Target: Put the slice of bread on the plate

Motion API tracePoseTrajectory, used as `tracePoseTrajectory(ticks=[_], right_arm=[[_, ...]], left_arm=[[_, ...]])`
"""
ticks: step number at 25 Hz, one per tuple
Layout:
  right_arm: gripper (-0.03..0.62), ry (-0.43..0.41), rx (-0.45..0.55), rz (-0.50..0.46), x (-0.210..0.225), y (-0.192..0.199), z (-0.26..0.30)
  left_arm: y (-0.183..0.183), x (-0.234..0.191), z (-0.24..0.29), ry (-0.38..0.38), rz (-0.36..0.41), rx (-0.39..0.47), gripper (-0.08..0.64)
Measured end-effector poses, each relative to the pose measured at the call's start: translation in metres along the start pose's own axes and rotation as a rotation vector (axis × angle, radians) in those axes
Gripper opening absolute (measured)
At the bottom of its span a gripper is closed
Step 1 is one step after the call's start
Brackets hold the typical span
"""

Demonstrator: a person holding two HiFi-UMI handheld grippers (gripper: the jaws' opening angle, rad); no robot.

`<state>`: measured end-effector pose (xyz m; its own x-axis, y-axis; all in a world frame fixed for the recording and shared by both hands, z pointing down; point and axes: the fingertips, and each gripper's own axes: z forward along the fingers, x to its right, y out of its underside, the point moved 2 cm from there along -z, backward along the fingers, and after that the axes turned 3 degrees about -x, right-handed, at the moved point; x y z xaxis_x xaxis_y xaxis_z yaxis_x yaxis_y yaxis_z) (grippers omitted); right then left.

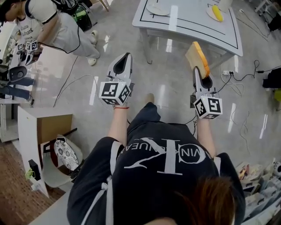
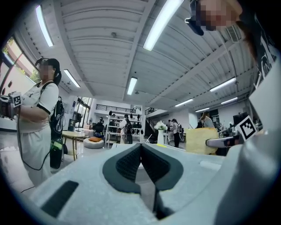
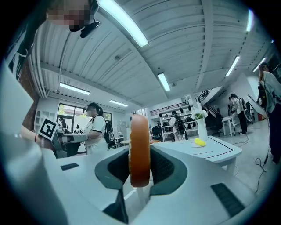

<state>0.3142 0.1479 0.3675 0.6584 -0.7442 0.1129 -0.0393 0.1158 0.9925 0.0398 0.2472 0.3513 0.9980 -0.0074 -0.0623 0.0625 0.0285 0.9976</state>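
The slice of bread [image 1: 197,56], pale with an orange-brown crust, stands on edge in my right gripper [image 1: 197,70], which is shut on it. The right gripper view shows the slice [image 3: 139,132] edge-on, pinched between the dark pads [image 3: 163,169]. My left gripper [image 1: 127,55] is shut with nothing in it, its pads [image 2: 131,162] meeting at the tip. Both are held level over the floor, short of the white table [image 1: 193,30]. An empty plate [image 1: 156,8] lies on the table's far left. The left gripper view catches the bread [image 2: 201,140] at its right.
A second plate with a yellow fruit [image 1: 215,12] sits at the table's far right. Cables and a power strip [image 1: 227,73] lie on the floor to the right. Another person [image 1: 52,22] with grippers stands at the upper left. A cabinet [image 1: 39,132] is at the lower left.
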Motion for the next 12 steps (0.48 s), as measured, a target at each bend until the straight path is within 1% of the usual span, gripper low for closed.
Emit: tracePoseTrajectory(ticks=[3, 8, 12], right_arm=[[0.097, 0.016, -0.009, 0.005, 0.003, -0.001, 0.034], [0.097, 0.045, -0.025, 0.013, 0.005, 0.003, 0.085], [0.097, 0.065, -0.021, 0.015, 0.007, -0.001, 0.122]], left_arm=[[-0.003, -0.022, 0.031, 0.026, -0.003, -0.005, 0.011], [0.004, -0.061, 0.077, 0.059, -0.018, -0.03, 0.011], [-0.001, -0.088, 0.11, 0.084, -0.02, -0.027, 0.011]])
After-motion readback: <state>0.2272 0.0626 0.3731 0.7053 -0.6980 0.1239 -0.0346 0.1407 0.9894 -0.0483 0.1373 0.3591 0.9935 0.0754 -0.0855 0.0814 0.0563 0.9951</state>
